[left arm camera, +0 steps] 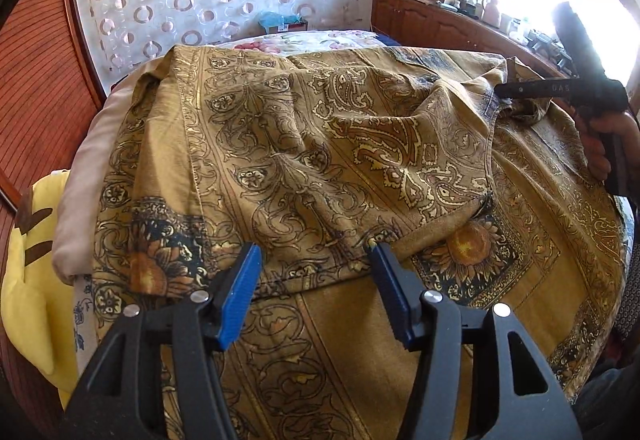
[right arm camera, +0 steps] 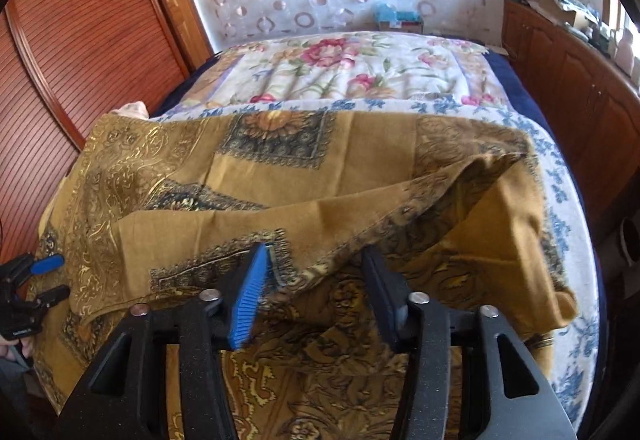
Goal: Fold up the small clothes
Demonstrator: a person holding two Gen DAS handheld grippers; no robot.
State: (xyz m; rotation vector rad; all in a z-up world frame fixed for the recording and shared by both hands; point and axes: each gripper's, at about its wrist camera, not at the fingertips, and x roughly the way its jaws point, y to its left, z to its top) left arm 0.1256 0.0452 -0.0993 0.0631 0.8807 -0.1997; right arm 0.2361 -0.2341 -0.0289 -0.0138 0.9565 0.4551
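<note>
A mustard-brown garment with paisley and sunflower print (left arm camera: 320, 144) lies spread on the bed, with a fold lying across its middle. It also fills the right wrist view (right arm camera: 280, 192). My left gripper (left arm camera: 316, 252) is open, its blue pads just above the garment's near edge, holding nothing. My right gripper (right arm camera: 316, 260) is open over a folded edge of the cloth, which lies between and under its fingers. In the left wrist view the right gripper (left arm camera: 560, 90) shows at the far right, held by a hand. The left gripper (right arm camera: 44, 276) shows at the left edge of the right wrist view.
The bed carries a floral quilt (right arm camera: 360, 72) and a blue-flowered white sheet (right arm camera: 560, 200). A yellow plush (left arm camera: 32, 264) and a beige pillow (left arm camera: 88, 176) lie at the left. A wooden wardrobe (right arm camera: 80, 40) stands left. A cluttered wooden cabinet (right arm camera: 580, 88) stands right.
</note>
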